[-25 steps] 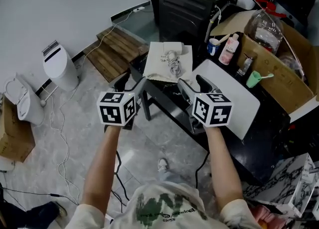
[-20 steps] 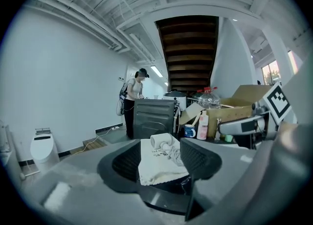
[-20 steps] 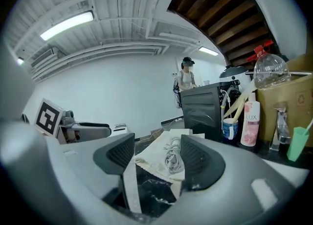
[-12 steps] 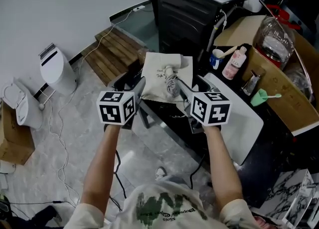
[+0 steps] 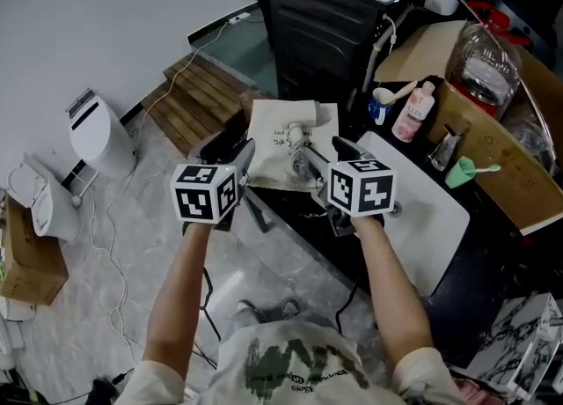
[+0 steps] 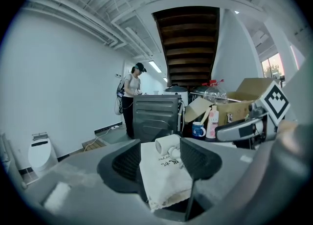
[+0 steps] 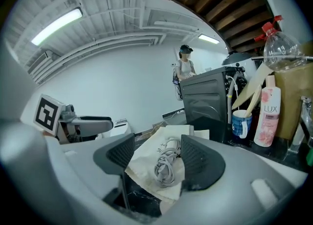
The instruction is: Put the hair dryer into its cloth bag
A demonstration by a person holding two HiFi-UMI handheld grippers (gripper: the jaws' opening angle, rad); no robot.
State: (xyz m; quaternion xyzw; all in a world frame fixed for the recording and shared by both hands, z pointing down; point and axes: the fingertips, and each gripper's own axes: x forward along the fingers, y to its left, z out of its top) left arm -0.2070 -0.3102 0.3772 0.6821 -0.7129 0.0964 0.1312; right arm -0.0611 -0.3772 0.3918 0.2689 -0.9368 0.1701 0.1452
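Bag (image 5: 266,150) with hair dryer (image 6: 167,145) sits nearer left gripper (image 5: 235,150) and right gripper (image 5: 324,155)

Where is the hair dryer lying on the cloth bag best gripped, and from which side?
Take the hair dryer by its round barrel, coming from above and closing across its width. It lies flat on the cloth bag, so the barrel's sides are free, while the cord is a loose bundle at the near end and would probably slip.
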